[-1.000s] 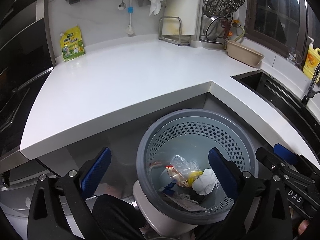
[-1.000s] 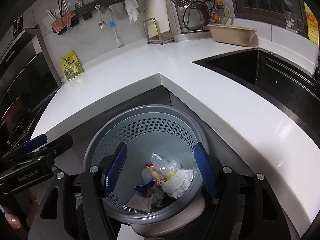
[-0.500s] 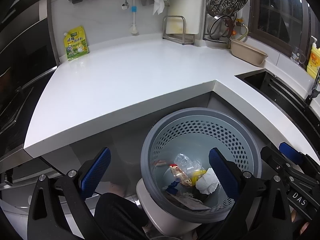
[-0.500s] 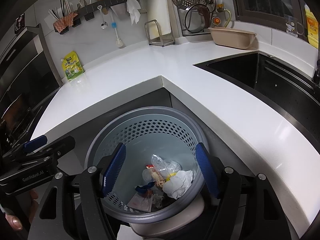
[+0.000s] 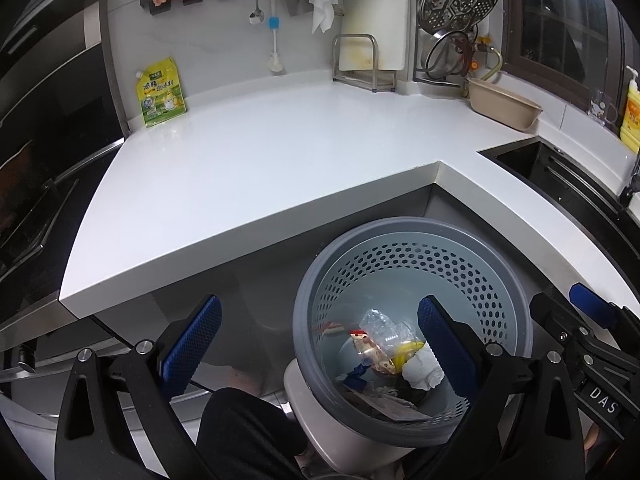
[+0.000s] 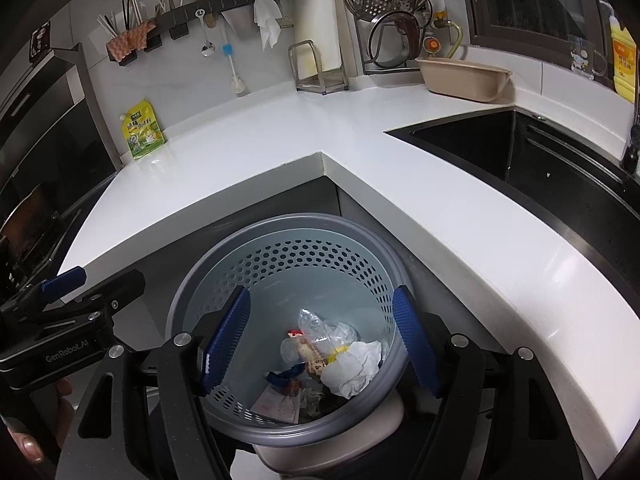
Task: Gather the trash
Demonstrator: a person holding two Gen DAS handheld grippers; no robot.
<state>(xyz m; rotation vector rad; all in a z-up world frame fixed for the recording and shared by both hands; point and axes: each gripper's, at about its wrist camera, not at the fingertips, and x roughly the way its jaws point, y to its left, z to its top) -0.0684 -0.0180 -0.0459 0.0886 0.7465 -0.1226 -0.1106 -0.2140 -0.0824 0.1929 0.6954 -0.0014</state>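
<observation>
A grey perforated trash bin [image 5: 412, 240] [image 6: 280, 228] stands below the inner corner of the white counter. Inside lie a crumpled white tissue [image 5: 422, 370] [image 6: 354, 366], a clear plastic wrapper [image 5: 378, 326] [image 6: 320, 326], a yellow scrap and other wrappers. My left gripper [image 5: 320, 348] hovers open over the bin's left rim, nothing between its blue pads. Directly above the bin's mouth my right gripper [image 6: 320, 344] is open and empty too. Each gripper's body shows at the edge of the other's view.
The white L-shaped counter [image 5: 260, 160] [image 6: 460, 216] wraps around the bin. A yellow-green pouch [image 5: 162, 94] leans on the back wall. A beige basin [image 6: 462, 76] sits by the black sink [image 6: 520, 152]. A rack, utensils and cloth hang behind. Dark oven fronts line the left side.
The left wrist view has tipped slightly, so the bin sits a little more to the right in it. Both grippers stay open over the bin; trash inside is unmoved.
</observation>
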